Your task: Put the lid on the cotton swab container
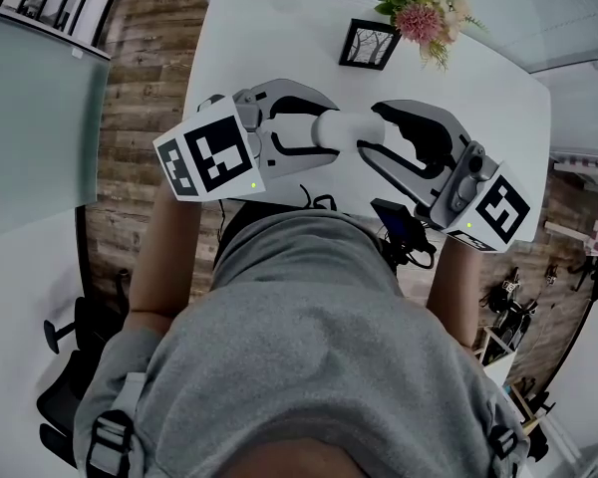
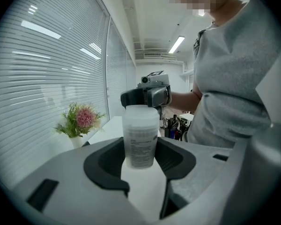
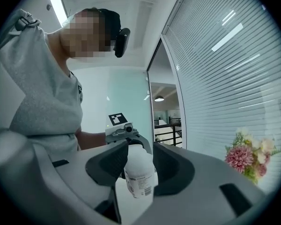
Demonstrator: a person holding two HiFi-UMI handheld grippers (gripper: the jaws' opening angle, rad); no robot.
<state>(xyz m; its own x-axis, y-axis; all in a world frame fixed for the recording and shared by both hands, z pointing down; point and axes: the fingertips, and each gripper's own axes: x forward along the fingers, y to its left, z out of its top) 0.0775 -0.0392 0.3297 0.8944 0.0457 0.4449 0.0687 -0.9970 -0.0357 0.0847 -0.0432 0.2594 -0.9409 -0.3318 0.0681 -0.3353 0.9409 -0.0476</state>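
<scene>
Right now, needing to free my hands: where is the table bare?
White table is bare left of the black picture frame and right of it, this side of the pink flowers. Crowded around the translucent plastic container.

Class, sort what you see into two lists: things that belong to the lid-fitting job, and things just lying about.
Job in hand: cotton swab container; left gripper, clamped on one end; right gripper, closed on the other end. No loose lid shows.

Lying about: flowers; framed picture; small dark device at the near edge of the table.
</scene>
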